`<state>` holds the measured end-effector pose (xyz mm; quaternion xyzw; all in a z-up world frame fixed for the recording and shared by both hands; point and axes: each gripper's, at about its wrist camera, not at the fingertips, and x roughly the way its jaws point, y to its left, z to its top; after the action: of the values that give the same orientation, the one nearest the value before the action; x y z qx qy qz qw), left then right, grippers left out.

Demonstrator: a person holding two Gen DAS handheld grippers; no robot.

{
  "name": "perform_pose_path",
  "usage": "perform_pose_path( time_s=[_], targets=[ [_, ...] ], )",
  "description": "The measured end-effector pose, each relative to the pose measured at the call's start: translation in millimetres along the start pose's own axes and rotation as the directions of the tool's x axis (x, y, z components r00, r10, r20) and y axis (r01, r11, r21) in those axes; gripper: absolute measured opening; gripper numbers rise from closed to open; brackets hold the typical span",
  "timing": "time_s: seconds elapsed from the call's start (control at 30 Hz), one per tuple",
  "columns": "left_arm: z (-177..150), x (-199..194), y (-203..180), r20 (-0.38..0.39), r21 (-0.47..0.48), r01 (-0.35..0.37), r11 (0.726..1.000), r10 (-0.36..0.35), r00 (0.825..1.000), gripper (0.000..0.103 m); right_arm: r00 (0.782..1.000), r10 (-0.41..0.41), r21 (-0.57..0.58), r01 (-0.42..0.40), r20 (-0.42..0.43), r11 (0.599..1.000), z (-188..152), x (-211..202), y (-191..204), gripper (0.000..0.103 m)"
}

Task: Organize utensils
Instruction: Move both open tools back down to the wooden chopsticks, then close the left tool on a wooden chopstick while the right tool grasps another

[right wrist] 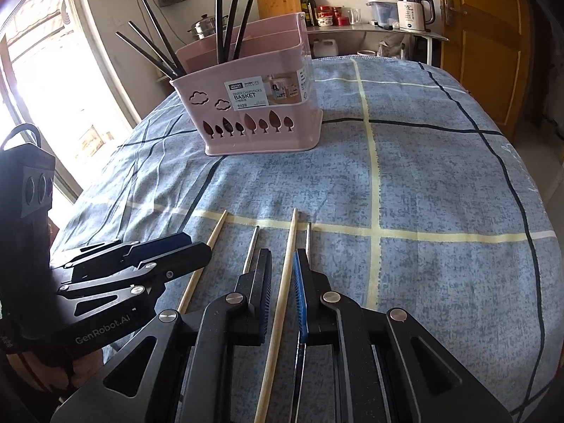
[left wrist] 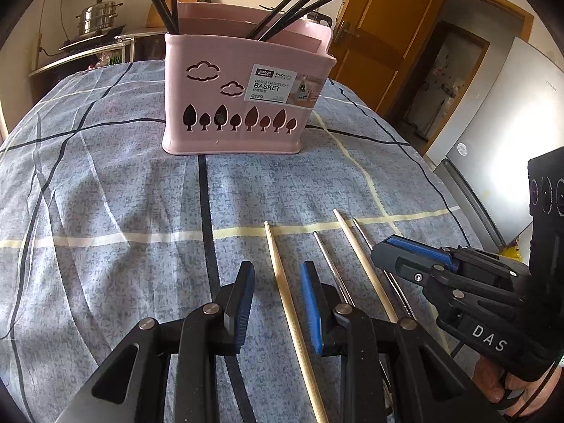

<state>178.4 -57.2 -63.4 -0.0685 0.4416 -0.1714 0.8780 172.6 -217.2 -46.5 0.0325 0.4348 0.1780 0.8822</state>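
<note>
A pink divided chopstick basket (left wrist: 243,105) stands on the table and holds several black chopsticks (left wrist: 292,7); it also shows in the right wrist view (right wrist: 261,112). Two wooden chopsticks and two metal chopsticks lie side by side near the front. My left gripper (left wrist: 276,282) is open, its fingers either side of the left wooden chopstick (left wrist: 282,278). My right gripper (right wrist: 282,271) is open around the right wooden chopstick (right wrist: 285,275), with a metal chopstick (right wrist: 251,250) to its left and another (right wrist: 308,238) beside its right finger. The right gripper also shows in the left wrist view (left wrist: 405,250).
The table carries a blue checked cloth (right wrist: 440,194). Behind it are a counter with a kettle (right wrist: 410,10), jars and a steel pot (left wrist: 97,17). A wooden door (left wrist: 380,42) and a fridge (left wrist: 500,112) stand to the right.
</note>
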Motion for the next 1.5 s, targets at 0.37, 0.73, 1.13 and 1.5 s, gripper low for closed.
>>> perform_pose_path(
  time_s=[0.37,0.73,1.13,1.5],
  targets=[
    [4,7,-8,-0.021,0.058,-0.068,0.996,0.070,0.997,0.024,0.999,-0.012,-0.012,0.011,-0.046,1.000,6,19,1,0.013],
    [23,17,-2,-0.073,0.068,-0.069,0.995,0.074,0.995,0.015,0.995,-0.033,-0.003,0.033,-0.099,0.999,21,35,2,0.013],
    [38,25,4,-0.116,0.076,-0.059,0.995,0.068,0.991,0.007,0.990,-0.064,0.003,0.065,-0.125,0.998,29,43,2,0.005],
    [36,21,8,-0.142,0.111,-0.066,0.992,0.082,0.987,0.006,0.986,-0.077,-0.015,0.076,-0.150,0.997,35,47,5,0.005]
  ],
)
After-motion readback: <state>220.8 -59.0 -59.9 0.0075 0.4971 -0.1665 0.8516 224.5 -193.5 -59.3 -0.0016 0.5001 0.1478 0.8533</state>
